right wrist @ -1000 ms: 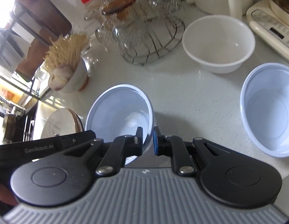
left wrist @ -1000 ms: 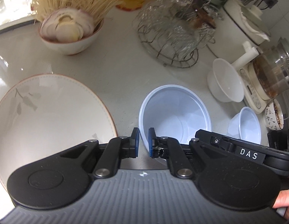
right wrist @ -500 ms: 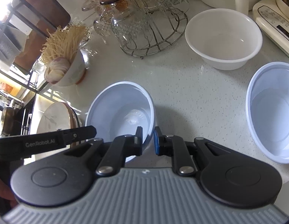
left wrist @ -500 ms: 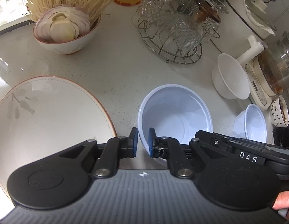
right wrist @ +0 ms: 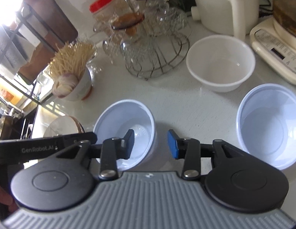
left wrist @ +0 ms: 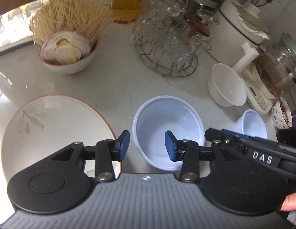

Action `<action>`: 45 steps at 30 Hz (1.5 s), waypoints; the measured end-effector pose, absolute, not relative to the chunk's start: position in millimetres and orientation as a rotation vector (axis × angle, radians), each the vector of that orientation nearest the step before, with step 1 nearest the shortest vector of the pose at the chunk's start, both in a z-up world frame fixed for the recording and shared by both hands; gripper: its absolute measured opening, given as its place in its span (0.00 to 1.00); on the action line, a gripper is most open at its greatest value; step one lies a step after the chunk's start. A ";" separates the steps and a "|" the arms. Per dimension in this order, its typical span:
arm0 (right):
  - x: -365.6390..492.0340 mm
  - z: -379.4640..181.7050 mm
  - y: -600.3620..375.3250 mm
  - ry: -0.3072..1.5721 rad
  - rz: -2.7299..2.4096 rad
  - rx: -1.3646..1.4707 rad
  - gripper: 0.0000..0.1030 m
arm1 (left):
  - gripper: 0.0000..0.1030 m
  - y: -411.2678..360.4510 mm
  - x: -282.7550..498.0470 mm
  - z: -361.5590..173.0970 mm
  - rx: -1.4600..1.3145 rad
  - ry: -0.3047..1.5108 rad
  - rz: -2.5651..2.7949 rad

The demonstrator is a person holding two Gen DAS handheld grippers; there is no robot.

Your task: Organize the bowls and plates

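Note:
A pale blue plastic bowl (left wrist: 168, 127) stands upright on the white counter; it also shows in the right wrist view (right wrist: 126, 126). My left gripper (left wrist: 147, 146) is open, its jaws astride the bowl's near left rim. My right gripper (right wrist: 150, 144) is open, its jaws astride the bowl's right rim. A second pale blue bowl (right wrist: 270, 126) sits to the right, small in the left wrist view (left wrist: 251, 126). A white bowl (right wrist: 220, 63) stands behind (left wrist: 227, 85). A large floral plate (left wrist: 52, 131) lies to the left.
A bowl of noodles and sliced onion (left wrist: 68, 43) stands at the back left. A wire rack of glassware (left wrist: 170, 40) is at the back middle. A kettle base with a glass pot (left wrist: 270, 80), a white cooker (right wrist: 224, 5) and a small patterned cup (left wrist: 283, 115) line the right.
Both grippers have opened and let go of the pale blue bowl's rim. The bowl now rests on the counter between them.

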State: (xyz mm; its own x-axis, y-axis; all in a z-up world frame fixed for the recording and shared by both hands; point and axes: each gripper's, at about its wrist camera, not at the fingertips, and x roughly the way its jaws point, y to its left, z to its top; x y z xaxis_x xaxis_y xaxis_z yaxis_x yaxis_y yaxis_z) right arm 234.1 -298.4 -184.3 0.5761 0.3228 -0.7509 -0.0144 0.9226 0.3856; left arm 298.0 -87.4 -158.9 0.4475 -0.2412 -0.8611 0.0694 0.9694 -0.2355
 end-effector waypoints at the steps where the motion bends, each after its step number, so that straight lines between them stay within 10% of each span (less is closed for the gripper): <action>1: 233.0 -181.1 -299.1 0.928 0.197 0.355 0.41 | 0.45 -87.3 296.4 -155.2 -0.173 1.085 -0.194; 45: 58.5 -67.2 -265.6 0.599 -0.215 0.337 0.41 | 0.45 -69.5 171.1 -28.2 -0.043 0.817 -0.561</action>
